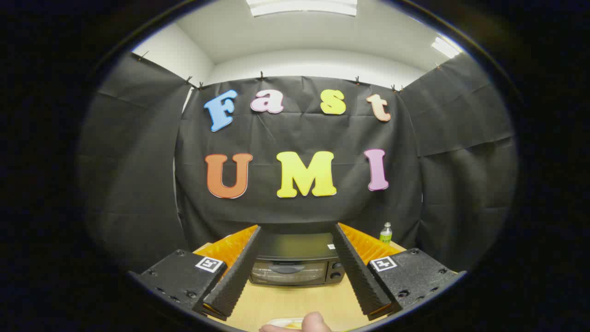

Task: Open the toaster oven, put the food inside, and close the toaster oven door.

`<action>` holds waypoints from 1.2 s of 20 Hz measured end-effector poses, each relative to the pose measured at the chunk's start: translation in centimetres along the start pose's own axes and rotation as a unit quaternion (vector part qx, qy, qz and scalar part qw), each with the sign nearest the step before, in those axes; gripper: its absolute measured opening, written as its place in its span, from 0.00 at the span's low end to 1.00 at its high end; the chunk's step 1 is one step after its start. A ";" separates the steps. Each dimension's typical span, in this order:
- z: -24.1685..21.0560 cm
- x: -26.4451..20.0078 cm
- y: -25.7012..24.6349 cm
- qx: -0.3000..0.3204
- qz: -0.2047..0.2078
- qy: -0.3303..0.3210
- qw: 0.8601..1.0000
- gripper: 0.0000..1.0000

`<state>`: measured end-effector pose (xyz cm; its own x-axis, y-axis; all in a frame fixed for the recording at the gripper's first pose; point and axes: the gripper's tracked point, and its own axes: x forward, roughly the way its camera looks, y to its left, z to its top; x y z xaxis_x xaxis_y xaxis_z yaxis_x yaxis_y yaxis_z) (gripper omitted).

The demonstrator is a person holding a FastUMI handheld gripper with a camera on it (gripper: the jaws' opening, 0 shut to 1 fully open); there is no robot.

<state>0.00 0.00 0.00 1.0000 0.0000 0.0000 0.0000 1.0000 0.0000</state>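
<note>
A dark toaster oven (295,258) stands on the wooden table (295,302), beyond my fingers and framed between them. Its glass door (286,274) is closed, with the handle along the top and two knobs (336,270) on the right side. My gripper (296,228) is open, held above the table with nothing between its fingers. Close under the gripper, a white plate's (280,322) rim peeks out with a bit of yellow food (293,326) on it; most of it is hidden. A person's fingertip (316,321) rests at the plate.
A small clear bottle (386,233) with a green label stands at the table's back right, beside the oven. Black cloth walls close in the booth behind and at both sides. Bare tabletop lies between the plate and the oven.
</note>
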 end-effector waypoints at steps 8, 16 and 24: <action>0.1 0.0 0.6 -0.013 0.004 0.011 1.000 1.00; -0.3 -0.7 1.3 -0.021 0.002 -0.003 1.000 1.00; -1.6 -0.8 0.3 -0.013 -0.005 0.009 1.000 1.00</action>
<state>-0.76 0.31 -1.56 0.9998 -0.0109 -0.0182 0.0104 0.9996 -0.0270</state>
